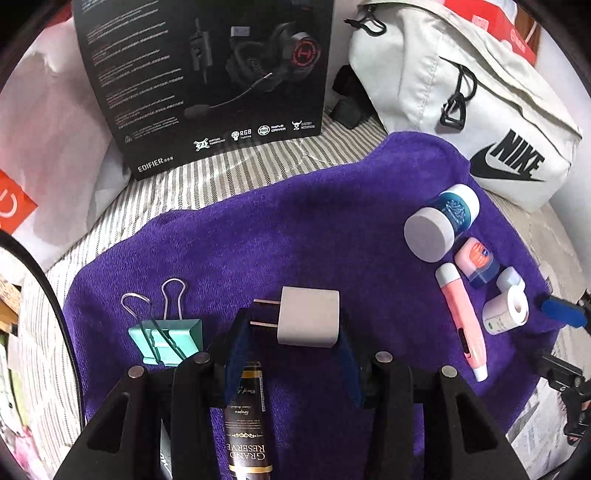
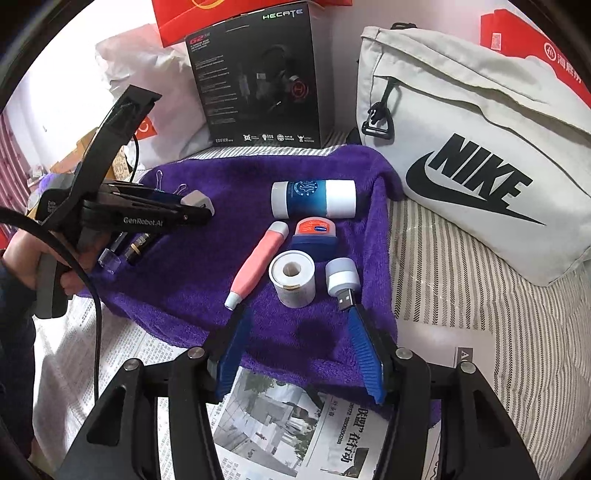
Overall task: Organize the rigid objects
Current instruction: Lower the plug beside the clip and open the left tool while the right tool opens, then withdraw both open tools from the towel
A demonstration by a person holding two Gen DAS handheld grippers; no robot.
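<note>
On a purple towel lie the small objects. My left gripper is shut on a white plug adapter, with its prongs pointing left, just above the towel. The adapter also shows in the right wrist view. A teal binder clip lies to its left and a dark tube below it. At the right lie a blue-and-white jar, a pink pen-like stick, a small Vaseline tub, a white roll and a white USB light. My right gripper is open and empty, just in front of the roll.
A black headset box stands at the back. A white Nike bag lies at the back right. Red bags stand behind. Newspaper covers the striped sheet in front of the towel.
</note>
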